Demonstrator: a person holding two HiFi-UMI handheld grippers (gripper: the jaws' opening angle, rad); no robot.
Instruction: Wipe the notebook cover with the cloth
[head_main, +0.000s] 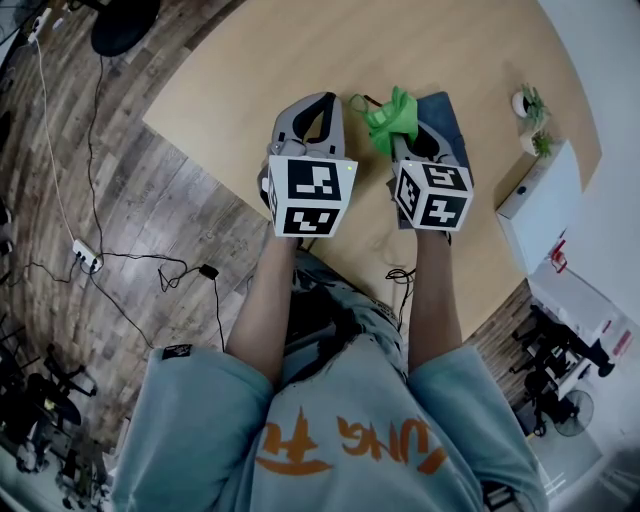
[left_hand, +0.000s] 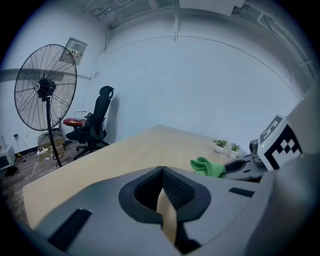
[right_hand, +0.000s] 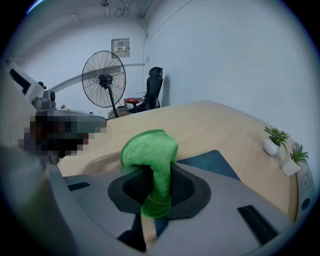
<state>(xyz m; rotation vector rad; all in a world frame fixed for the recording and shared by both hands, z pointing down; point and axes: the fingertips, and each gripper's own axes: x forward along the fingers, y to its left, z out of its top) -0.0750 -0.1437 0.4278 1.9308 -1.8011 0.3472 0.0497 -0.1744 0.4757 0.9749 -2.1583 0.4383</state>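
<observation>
My right tool (right_hand: 157, 186) pinches the green cloth (right_hand: 150, 150) over the dark blue notebook (right_hand: 207, 162) on the tabletop (head_main: 300, 50), my left tool (left_hand: 163, 189) is pressed together on nothing, so I judge the cloth is in hand and the wiping itself is left.

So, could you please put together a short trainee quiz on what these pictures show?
1. Which gripper clamps the green cloth?
2. True or false: the left gripper has its jaws wide apart.
3. The dark blue notebook is: A) flat on the table; B) standing upright; C) held in the left gripper.
Key: 1 the right gripper; 2 false, they are together; 3 A.
</observation>
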